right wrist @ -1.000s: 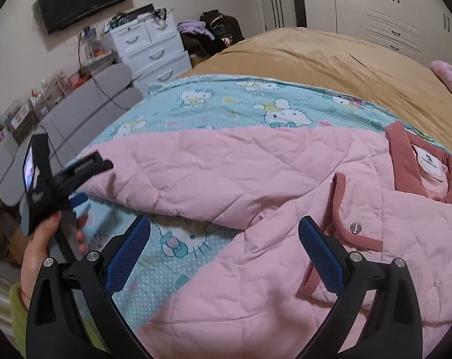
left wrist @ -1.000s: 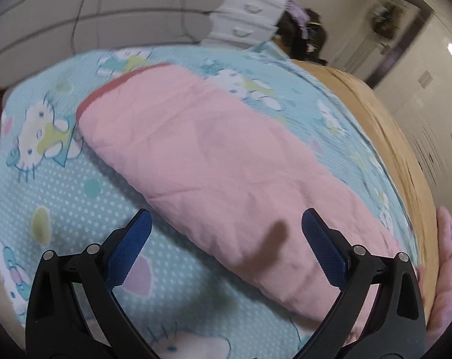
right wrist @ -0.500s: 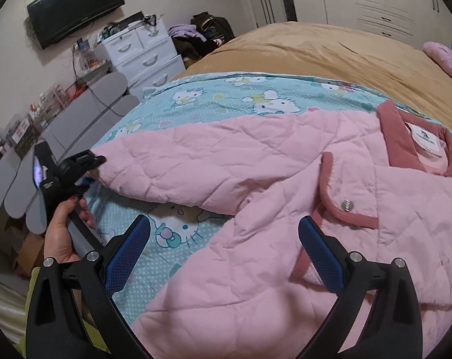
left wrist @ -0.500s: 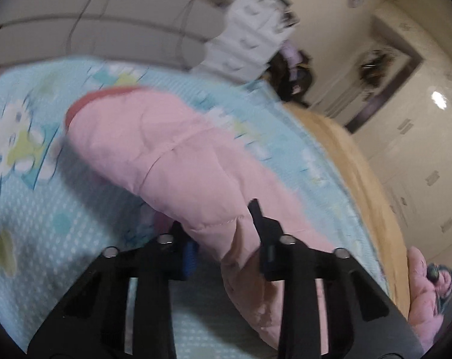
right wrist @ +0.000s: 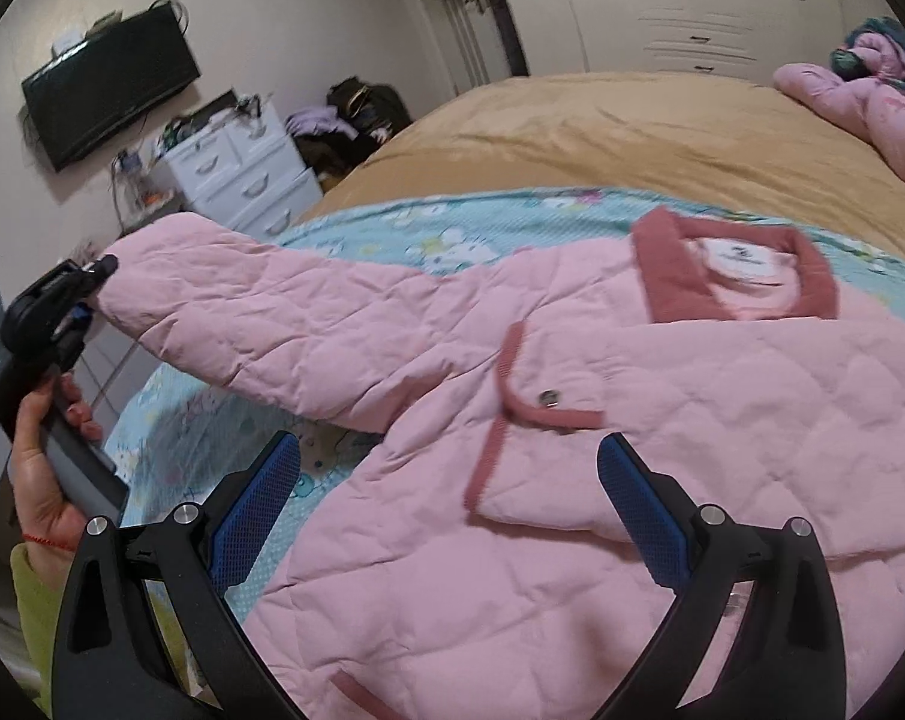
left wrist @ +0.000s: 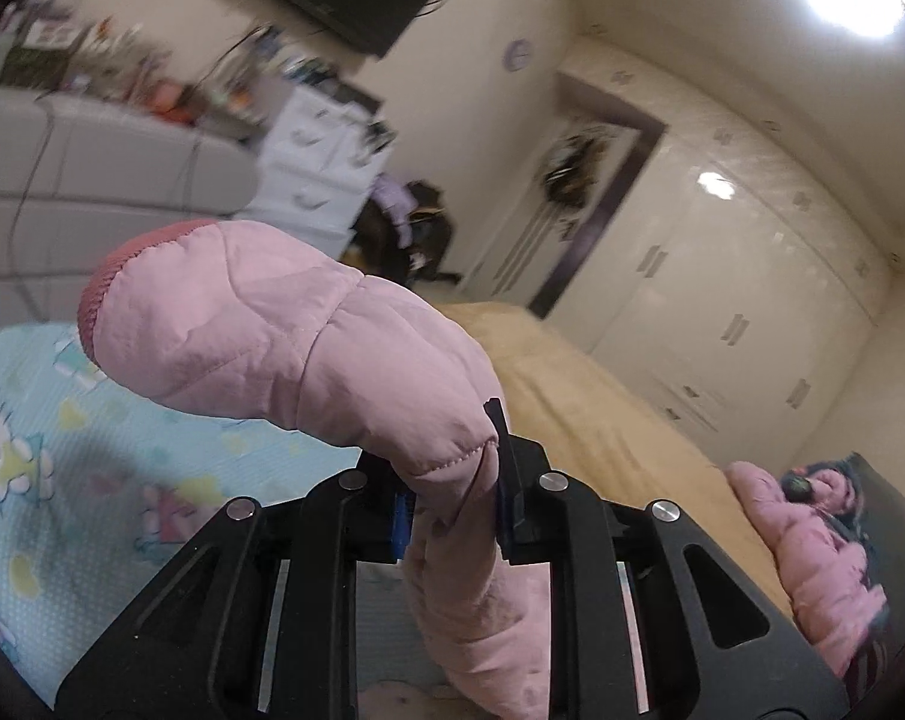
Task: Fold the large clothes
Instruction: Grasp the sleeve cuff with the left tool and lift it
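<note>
1. Now that my left gripper (left wrist: pixel 452 507) has gone from wide apart a second ago to pinched on the sleeve (left wrist: pixel 284 348), its jaws are closing the last bit, with the quilted fabric bunched between the pads.
2. The sleeve, which lay flat on the bed sheet (left wrist: pixel 50 420) a second ago, now hangs lifted: its dark-pink cuff (left wrist: pixel 101 288) sticks out ahead of my left jaws, and the rest droops below them.
3. From my right side I see the same thing: the sleeve stretched off to the far left of my right gripper (right wrist: pixel 449 495), its end held in the left gripper, which my left hand (right wrist: pixel 44 468) carries clear of the sheet.
4. My right jaws stand apart and empty, hovering just above the jacket (right wrist: pixel 572 480), whose body lies flat on the bed directly under and ahead of them, collar (right wrist: pixel 734 276) farther ahead to the right.
5. What this means, as I judge it: the grasp is made and the fold has begun. The sleeve should next travel across onto the body.
6. The risk is the padded fabric slipping from so small a pinch.
</note>
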Demonstrator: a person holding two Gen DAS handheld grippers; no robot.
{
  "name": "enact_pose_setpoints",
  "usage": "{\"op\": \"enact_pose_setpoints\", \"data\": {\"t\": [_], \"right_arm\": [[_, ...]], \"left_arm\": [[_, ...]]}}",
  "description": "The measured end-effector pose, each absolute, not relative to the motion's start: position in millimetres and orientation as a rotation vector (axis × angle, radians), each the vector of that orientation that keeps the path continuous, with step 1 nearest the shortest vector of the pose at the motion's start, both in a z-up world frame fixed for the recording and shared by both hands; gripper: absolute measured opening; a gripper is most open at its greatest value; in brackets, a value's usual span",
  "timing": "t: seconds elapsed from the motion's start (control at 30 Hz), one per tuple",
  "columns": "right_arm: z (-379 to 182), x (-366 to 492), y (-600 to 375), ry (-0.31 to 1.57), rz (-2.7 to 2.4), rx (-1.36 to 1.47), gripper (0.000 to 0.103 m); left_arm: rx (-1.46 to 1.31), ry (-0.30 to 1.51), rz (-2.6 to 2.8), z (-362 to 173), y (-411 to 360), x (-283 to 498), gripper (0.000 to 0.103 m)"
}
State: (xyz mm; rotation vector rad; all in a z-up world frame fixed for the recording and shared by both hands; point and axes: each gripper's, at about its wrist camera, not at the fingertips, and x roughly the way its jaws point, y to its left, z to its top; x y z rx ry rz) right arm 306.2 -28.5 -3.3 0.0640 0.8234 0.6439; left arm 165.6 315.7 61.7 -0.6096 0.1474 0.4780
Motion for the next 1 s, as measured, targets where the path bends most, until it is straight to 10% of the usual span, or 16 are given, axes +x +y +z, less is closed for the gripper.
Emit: {"op": "enact_pose_setpoints", "data": {"t": [1.0], "right_arm": [[-6.9,301.0,-252.0,0.763,0.239,0.365,0.099]], "left_arm": [[-0.266,0.22,-0.194,83.2,77.0,240.9,0.012]]}}
